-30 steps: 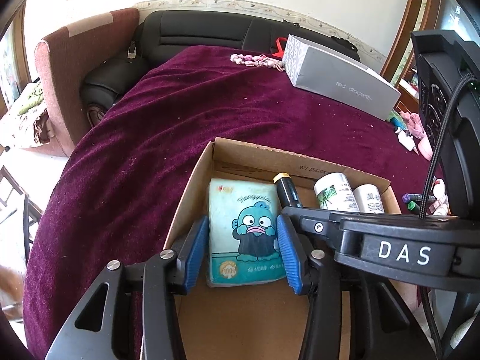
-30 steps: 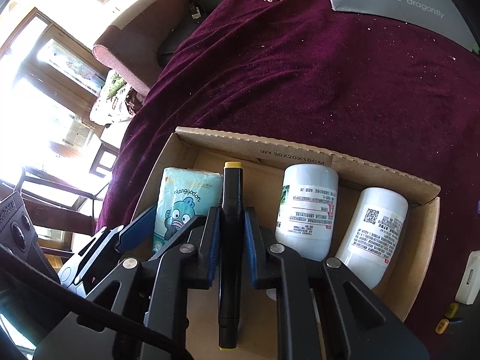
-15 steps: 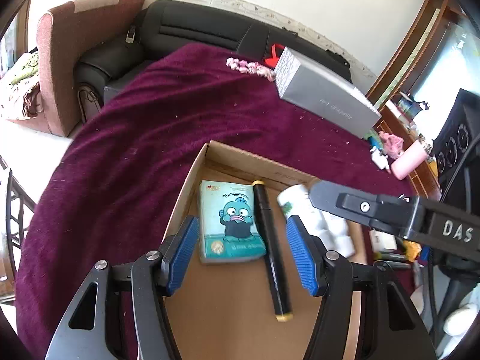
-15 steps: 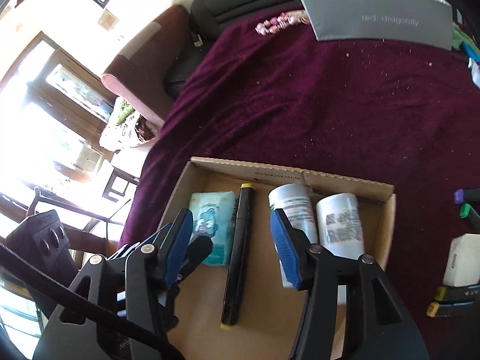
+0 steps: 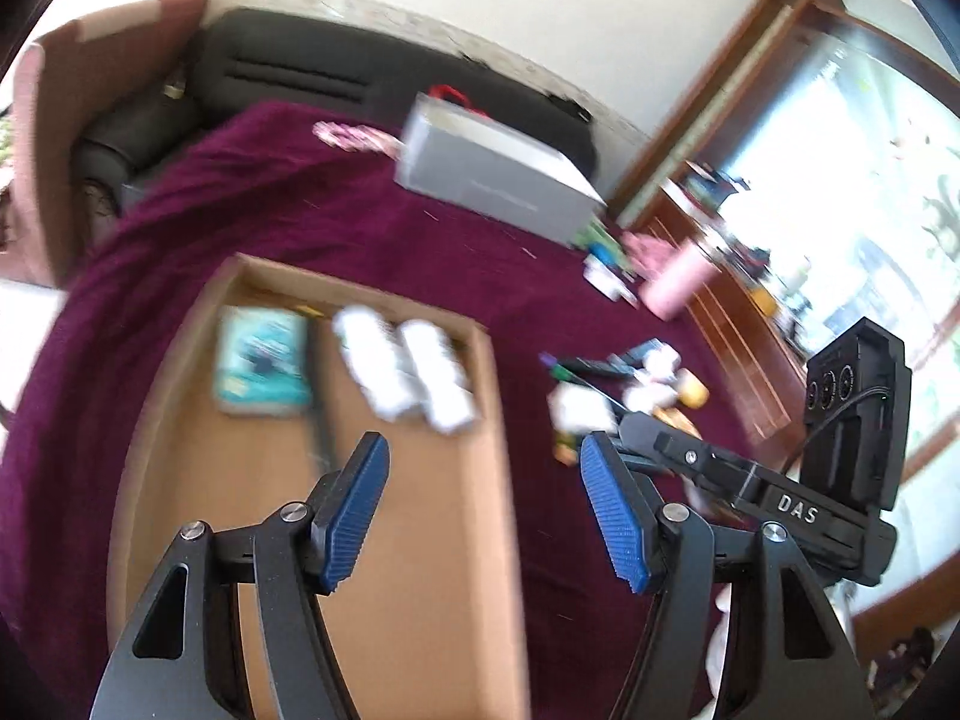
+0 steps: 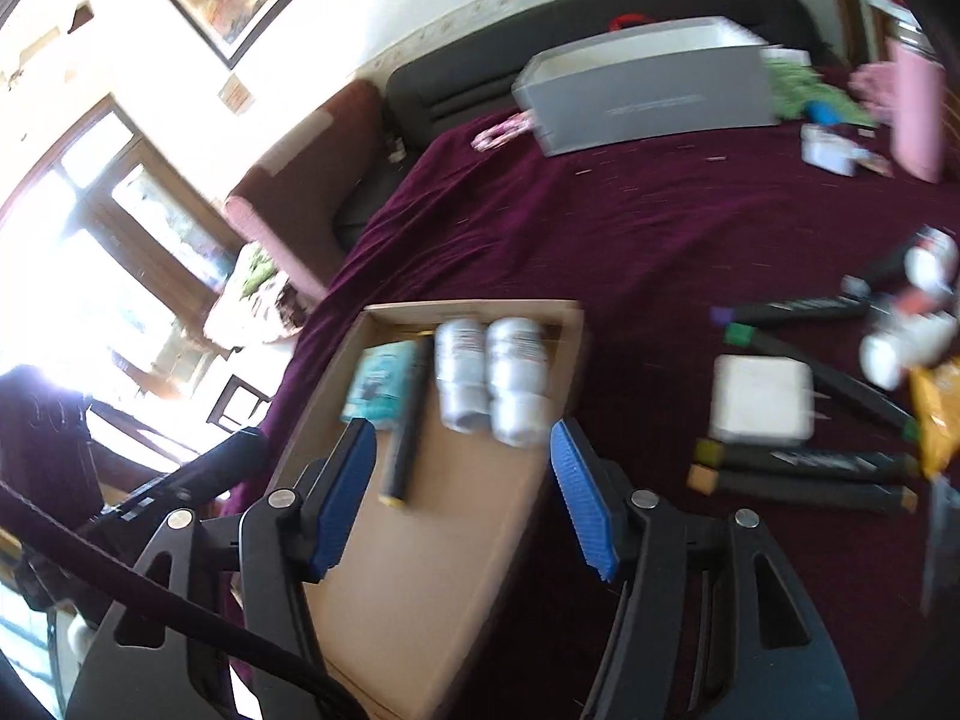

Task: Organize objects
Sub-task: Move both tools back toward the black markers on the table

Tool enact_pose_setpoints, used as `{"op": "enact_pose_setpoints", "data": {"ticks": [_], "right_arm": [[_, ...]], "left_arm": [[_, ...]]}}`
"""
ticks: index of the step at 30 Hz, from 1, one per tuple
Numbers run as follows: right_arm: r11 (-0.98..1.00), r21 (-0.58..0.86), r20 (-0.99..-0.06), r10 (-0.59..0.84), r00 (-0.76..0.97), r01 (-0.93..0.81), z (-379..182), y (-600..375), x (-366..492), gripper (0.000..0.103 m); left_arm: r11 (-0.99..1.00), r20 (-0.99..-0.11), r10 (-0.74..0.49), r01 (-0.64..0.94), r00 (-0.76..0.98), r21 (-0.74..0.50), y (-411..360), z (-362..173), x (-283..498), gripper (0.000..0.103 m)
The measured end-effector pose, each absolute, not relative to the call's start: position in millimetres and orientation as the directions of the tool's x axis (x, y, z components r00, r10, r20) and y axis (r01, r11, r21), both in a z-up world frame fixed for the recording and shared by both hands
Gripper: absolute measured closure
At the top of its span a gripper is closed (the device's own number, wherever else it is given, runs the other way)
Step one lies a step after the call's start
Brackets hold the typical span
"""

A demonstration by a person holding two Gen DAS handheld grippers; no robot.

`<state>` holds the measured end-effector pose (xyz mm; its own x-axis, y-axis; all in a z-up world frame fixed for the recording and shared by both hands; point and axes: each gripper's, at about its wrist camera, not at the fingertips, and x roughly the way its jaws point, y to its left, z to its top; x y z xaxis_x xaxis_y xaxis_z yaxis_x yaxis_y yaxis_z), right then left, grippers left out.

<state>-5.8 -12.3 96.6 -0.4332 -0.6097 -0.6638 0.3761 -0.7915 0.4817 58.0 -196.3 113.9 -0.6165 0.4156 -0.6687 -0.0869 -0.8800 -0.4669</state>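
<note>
An open cardboard box lies on the purple tablecloth. At its far end lie a teal tissue pack, a black marker and two white bottles, side by side. My left gripper is open and empty above the box's near right part. My right gripper is open and empty above the box's right wall. Both views are blurred by motion.
Right of the box lie several black markers, a white block, a yellow packet and small bottles. A grey box stands at the back, with a pink cup and a sofa beyond.
The right gripper let go of the black marker, which now lies in the box. Both grippers opened wide, rose and swung right, bringing the loose items right of the box into view.
</note>
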Motion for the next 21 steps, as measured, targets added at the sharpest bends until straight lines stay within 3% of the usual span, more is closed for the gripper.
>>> {"op": "enact_pose_setpoints", "data": {"ticks": [4,9,21], "right_arm": [[-0.821,0.474,-0.649,-0.57,-0.504,0.318,98.4,43.4,8.5,0.043],[-0.847,0.484,-0.614,-0.508,-0.604,0.221,97.1,115.5,19.7,0.032],[-0.845,0.532,-0.582,-0.404,-0.706,0.045,52.5,216.4,20.6,0.032]], "left_arm": [[-0.881,-0.692,0.45,-0.157,-0.565,-0.445,-147.7,109.0,54.5,0.043],[-0.902,-0.744,0.426,-0.183,-0.514,-0.39,-88.1,91.2,32.0,0.043],[-0.956,-0.827,0.273,-0.046,-0.492,-0.288,-42.4,36.1,-43.6,0.043]]}}
